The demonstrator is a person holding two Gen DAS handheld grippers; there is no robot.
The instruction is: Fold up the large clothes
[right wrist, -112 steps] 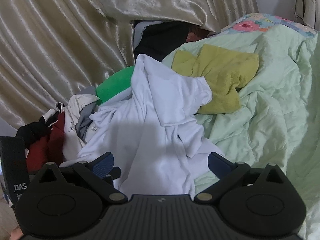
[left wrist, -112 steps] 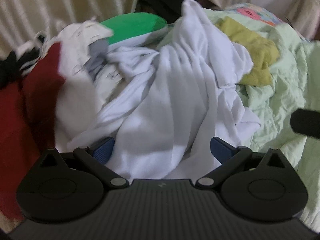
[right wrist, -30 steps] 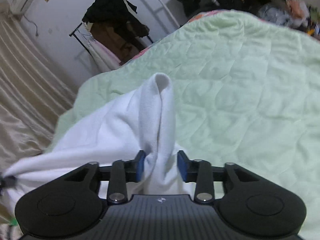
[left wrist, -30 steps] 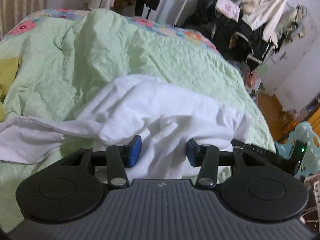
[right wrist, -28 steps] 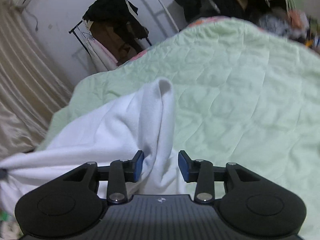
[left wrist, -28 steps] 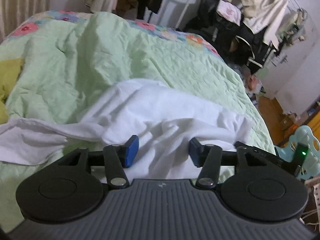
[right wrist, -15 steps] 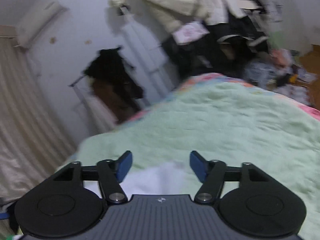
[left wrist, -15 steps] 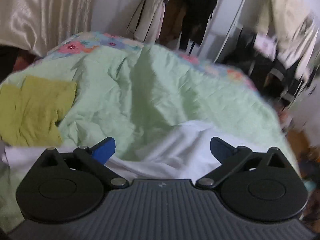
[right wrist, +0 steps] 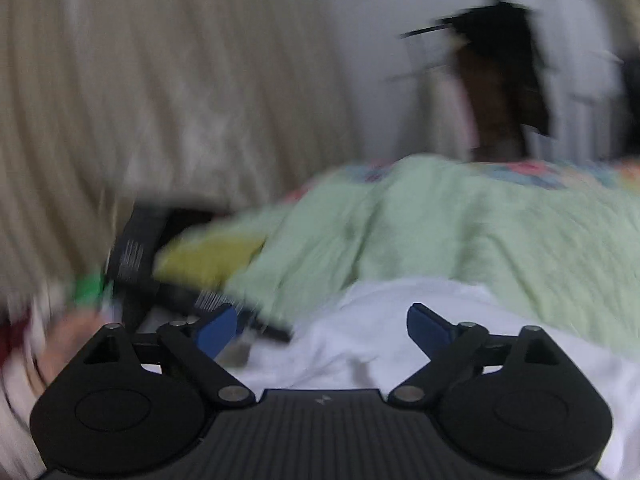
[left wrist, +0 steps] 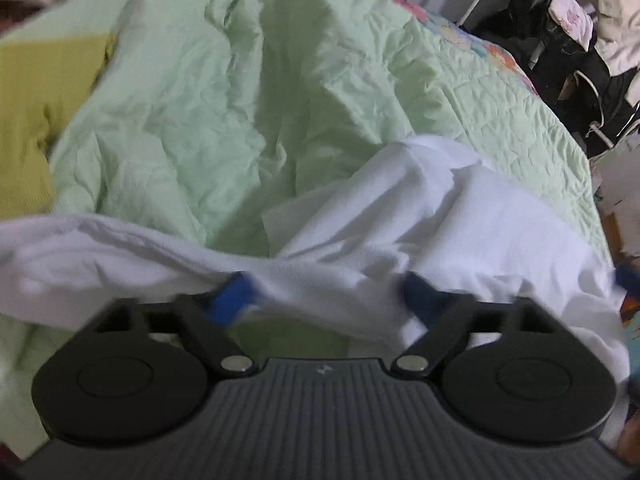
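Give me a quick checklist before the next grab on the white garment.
1. White garment on the quilt: ok.
2. Garment spread flat: not ok, bunched.
3. Left gripper on a fold: jaws closing with cloth between them, ok.
4. Right gripper free of cloth: jaws opening, nothing pinched, ok.
5. Yellow cloth clear of the garment: cannot tell, their edges meet.
6. Right view sharp enough to aim: not ok, blurred.

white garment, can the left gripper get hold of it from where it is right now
Probably yes. In the left wrist view the white garment lies bunched on the green quilt, with a fold already between the fingers of the left gripper, whose jaws are closing. Nothing lies between. Blur hides whether the pads touch it yet.
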